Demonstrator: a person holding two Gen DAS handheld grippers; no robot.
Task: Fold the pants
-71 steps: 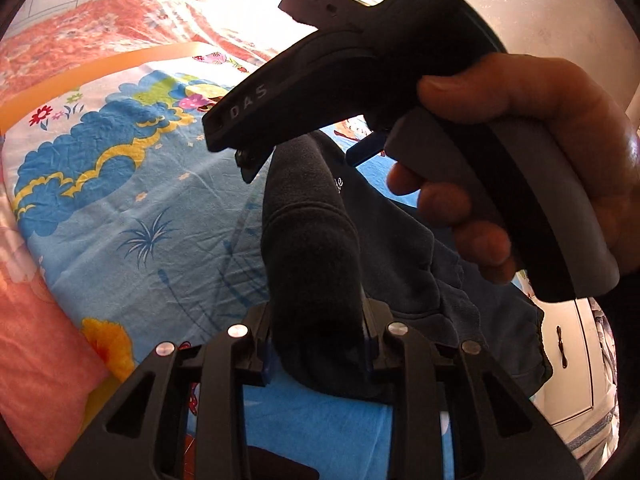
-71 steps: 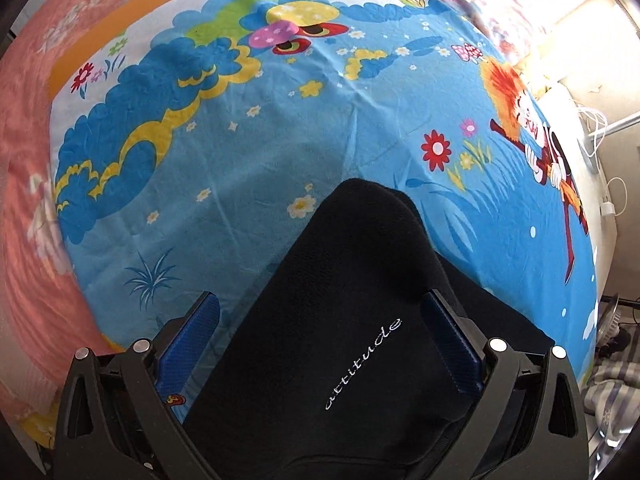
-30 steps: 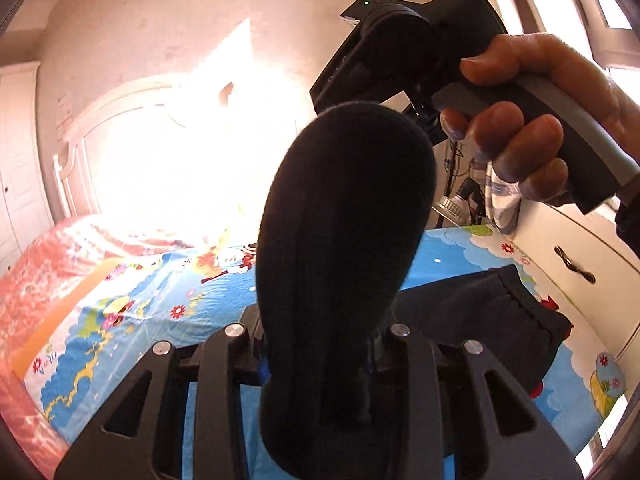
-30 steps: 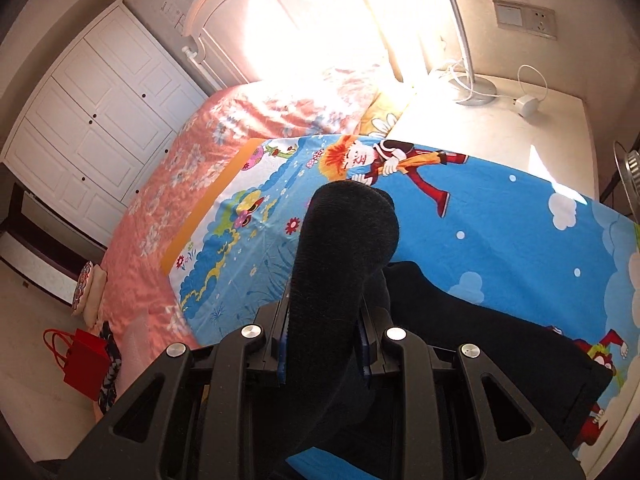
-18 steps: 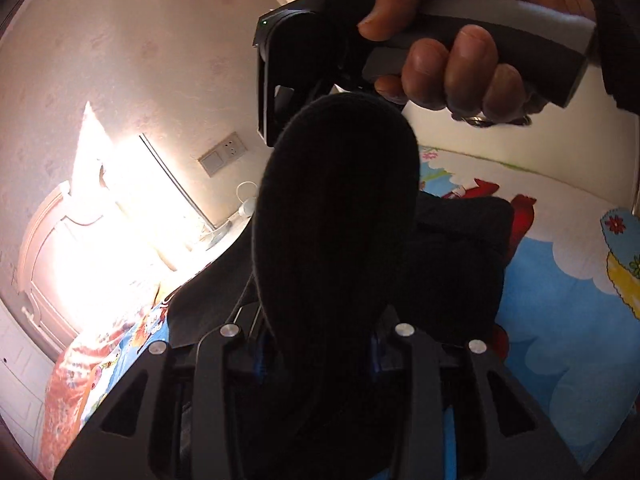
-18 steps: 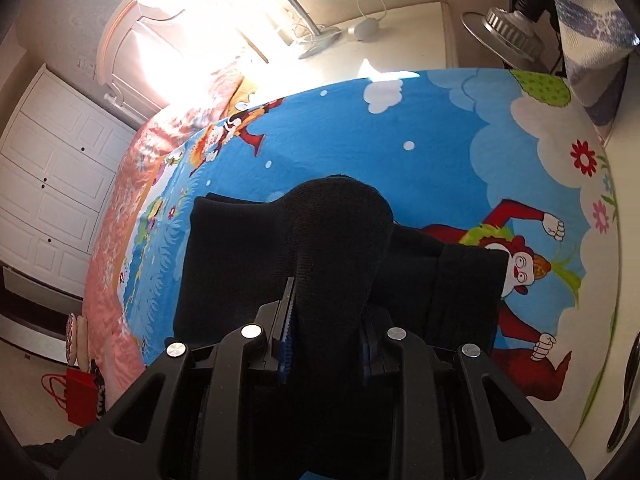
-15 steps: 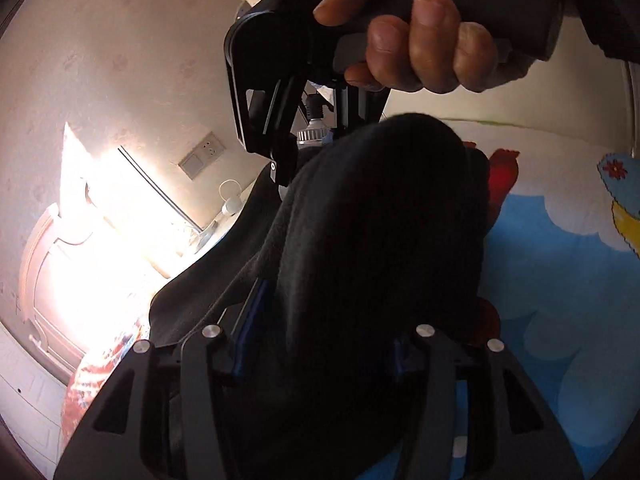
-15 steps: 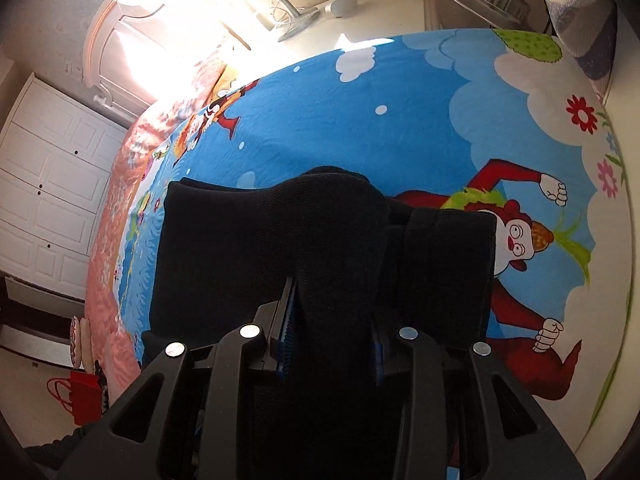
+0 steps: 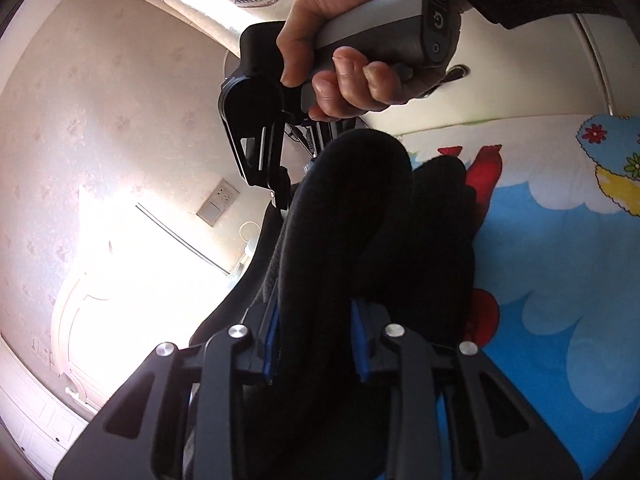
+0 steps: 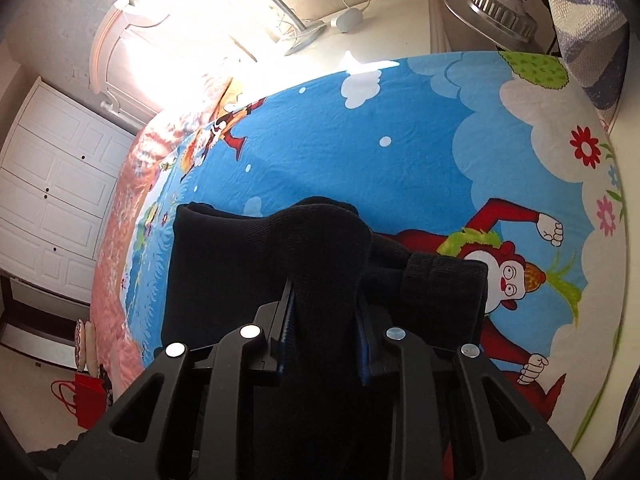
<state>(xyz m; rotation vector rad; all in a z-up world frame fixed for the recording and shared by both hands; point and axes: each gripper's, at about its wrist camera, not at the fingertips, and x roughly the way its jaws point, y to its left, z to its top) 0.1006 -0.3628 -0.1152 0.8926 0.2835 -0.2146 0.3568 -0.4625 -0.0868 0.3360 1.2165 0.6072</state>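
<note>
The black pants (image 10: 224, 280) lie folded over on the blue cartoon bedsheet (image 10: 400, 160). My right gripper (image 10: 323, 332) is shut on a bunched edge of the pants, held just above the lower layer. My left gripper (image 9: 316, 344) is shut on another bunch of the same black pants (image 9: 360, 220). The right gripper's body and the hand holding it (image 9: 352, 52) show above the fabric in the left wrist view. The fabric hides the fingertips of both grippers.
A pink flowered quilt (image 10: 120, 240) borders the sheet on the left. White wardrobe doors (image 10: 52, 184) and a red bag (image 10: 86, 400) on the floor lie beyond it. A white side table (image 10: 360, 28) with cables and a metal lamp (image 10: 500, 4) stand past the bed.
Both grippers carried the held pants edge over toward the other end of the pants and came down; the fold now lies over the lower layer.
</note>
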